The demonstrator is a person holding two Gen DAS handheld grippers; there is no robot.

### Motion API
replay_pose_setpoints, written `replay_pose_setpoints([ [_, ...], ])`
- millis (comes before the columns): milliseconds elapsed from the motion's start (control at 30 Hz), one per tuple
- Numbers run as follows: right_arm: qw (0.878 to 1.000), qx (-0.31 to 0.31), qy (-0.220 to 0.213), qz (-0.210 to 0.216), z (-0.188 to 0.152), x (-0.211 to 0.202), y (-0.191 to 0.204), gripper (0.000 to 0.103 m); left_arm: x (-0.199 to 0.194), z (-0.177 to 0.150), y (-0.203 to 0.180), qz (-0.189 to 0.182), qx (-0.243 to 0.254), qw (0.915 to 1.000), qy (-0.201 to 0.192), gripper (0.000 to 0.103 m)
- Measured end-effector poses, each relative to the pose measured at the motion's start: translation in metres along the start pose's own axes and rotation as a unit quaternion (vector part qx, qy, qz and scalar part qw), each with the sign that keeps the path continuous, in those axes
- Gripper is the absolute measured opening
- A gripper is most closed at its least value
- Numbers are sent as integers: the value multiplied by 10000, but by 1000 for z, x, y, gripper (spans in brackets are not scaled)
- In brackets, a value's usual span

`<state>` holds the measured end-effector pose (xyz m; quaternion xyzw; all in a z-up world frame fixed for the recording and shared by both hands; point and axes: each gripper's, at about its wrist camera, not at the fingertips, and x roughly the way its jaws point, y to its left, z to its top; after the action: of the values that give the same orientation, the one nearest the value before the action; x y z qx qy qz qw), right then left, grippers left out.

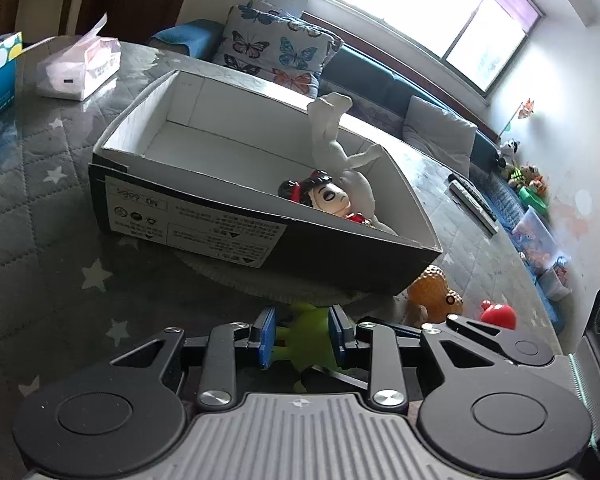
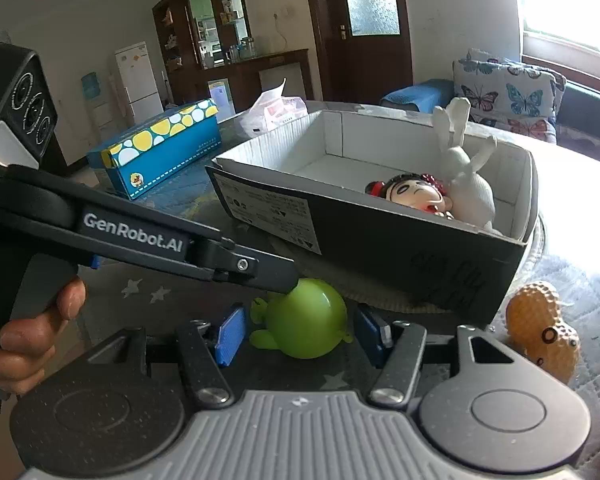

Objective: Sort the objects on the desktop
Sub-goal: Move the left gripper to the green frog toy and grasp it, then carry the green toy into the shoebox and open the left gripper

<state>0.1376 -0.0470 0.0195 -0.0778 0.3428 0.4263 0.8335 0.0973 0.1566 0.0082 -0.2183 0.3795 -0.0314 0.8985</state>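
A green toy figure lies on the grey star-patterned table in front of a black cardboard box. My left gripper has its blue pads on both sides of the green toy, closed around it. My right gripper is open, its pads apart from the toy on either side. The box holds a doll with black hair and a white rabbit figure. An orange peanut toy lies at the box's right corner. A red toy lies further right.
A blue tissue box with yellow dots and a white tissue pack stand at the table's far side. A remote control lies near the table's right edge. A sofa with a butterfly cushion stands behind.
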Motion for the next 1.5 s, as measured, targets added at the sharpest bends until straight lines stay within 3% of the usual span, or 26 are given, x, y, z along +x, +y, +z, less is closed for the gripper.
replay_pose_setpoints([
  [167,9999,112,57,66,0,6,-4,53,1,1,10,-55,-280,9996,21,32],
  [533,9998,148,73,108,-1,9,-1,53,3,-2,25,-146,-786,9968,10,35],
  [800,9998,148,93,91,-2,8,1,49,11,-4,31,-27,-1108,9938,67,35],
  [1200,9999,44,47,121,-4,-1,8,49,1,-4,20,-225,-805,9965,12,27],
  [1500,9992,-75,-363,130,8,-32,13,49,-19,10,4,-421,-643,9967,-254,27],
])
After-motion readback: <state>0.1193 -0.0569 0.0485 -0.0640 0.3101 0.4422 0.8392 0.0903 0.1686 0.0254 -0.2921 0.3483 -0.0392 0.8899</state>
